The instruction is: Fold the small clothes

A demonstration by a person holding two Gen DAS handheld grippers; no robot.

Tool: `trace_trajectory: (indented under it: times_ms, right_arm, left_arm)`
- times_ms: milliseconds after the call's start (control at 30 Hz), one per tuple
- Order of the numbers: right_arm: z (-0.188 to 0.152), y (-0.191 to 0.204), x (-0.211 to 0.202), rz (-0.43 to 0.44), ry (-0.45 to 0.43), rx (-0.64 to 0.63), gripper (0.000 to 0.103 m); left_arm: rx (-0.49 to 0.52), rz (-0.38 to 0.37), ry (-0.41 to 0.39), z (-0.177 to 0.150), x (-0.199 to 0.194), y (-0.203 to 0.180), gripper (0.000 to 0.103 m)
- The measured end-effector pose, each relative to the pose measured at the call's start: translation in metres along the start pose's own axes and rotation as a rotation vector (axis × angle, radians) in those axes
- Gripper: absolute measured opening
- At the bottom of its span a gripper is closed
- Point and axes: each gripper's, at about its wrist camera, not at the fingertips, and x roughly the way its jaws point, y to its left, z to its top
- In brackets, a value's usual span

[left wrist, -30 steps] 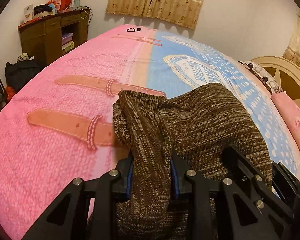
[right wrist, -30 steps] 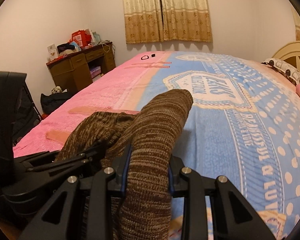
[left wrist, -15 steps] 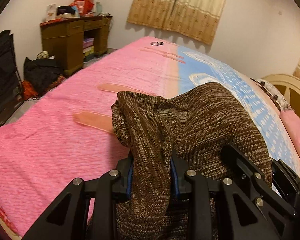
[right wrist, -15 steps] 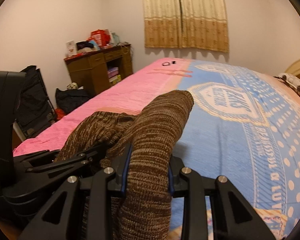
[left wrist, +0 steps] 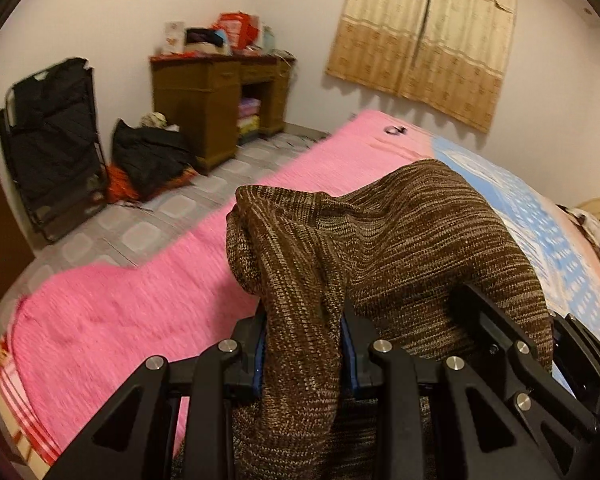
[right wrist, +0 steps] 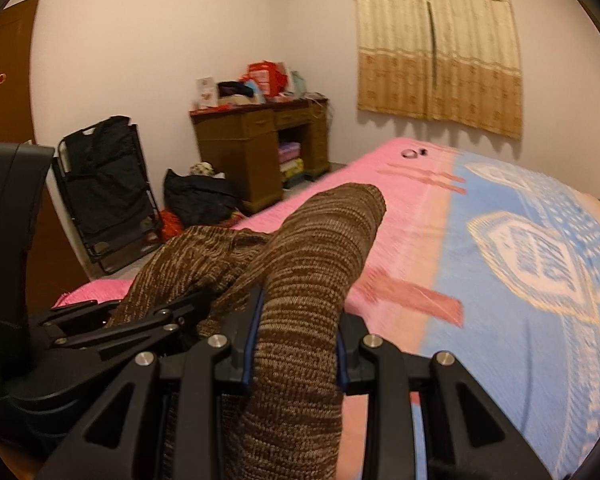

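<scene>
You had the knit pinched in both grippers, lifted above the bed. Your left gripper was clenched on a bunched fold of it: the brown cloth ran straight down between the two blue-padded fingers, filling the gap, then spilled out below and humped up ahead of the tips. Your right gripper was clamped the same way, a thick roll of the knit wedged between its fingers and poking forward past them like a blunt nose. The two grippers sat close, side by side; in the right view the left one showed just to the left, with the cloth bridging across from one to the other. Under it lay the pink and blue blanket. Beyond the bed stood a desk against the wall, curtains hanging behind.
</scene>
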Motion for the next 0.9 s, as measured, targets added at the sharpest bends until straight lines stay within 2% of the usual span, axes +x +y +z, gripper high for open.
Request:
trace_trajectory:
  times_ms: [133, 200, 333, 400, 467, 500, 567, 600, 700, 833, 900]
  right_arm:
    - [0.008, 0.006, 0.025, 0.011, -0.036, -0.049, 0.032]
    - [0.007, 0.003, 0.048, 0.014, -0.021, -0.063, 0.032]
    - [-0.004, -0.016, 0.103, 0.005, 0.114, -0.025, 0.032]
    - [-0.016, -0.03, 0.128, -0.001, 0.202, 0.004, 0.033]
    - [-0.029, -0.04, 0.139, 0.009, 0.259, 0.03, 0.039]
    - [-0.033, -0.045, 0.136, 0.009, 0.253, 0.043, 0.042]
    - [-0.035, -0.052, 0.125, -0.009, 0.244, 0.06, 0.067]
    - [-0.036, -0.056, 0.117, -0.008, 0.245, 0.08, 0.07]
    - [-0.046, -0.069, 0.088, 0.063, 0.234, 0.181, 0.071]
    - [-0.065, -0.073, 0.066, 0.131, 0.263, 0.264, 0.071]
    - [-0.079, -0.067, 0.065, 0.158, 0.304, 0.281, 0.07]
  left_arm:
    - [0.023, 0.082, -0.038, 0.01, 0.028, -0.002, 0.03]
    - [0.015, 0.085, -0.005, 0.008, 0.054, 0.0, 0.03]
    - [-0.056, 0.029, 0.135, -0.003, 0.104, 0.009, 0.033]
    - [-0.057, 0.014, 0.151, -0.007, 0.109, 0.011, 0.042]
    - [-0.078, -0.023, 0.174, -0.008, 0.109, 0.019, 0.047]
    - [-0.095, -0.047, 0.182, -0.008, 0.106, 0.022, 0.048]
    - [-0.134, -0.104, 0.202, -0.009, 0.095, 0.031, 0.05]
    - [-0.157, -0.134, 0.208, -0.012, 0.087, 0.037, 0.051]
    - [-0.208, -0.17, 0.203, -0.026, 0.059, 0.052, 0.063]
    - [-0.235, -0.209, 0.215, -0.041, 0.043, 0.055, 0.064]
    - [-0.2, -0.199, 0.229, -0.046, 0.044, 0.047, 0.064]
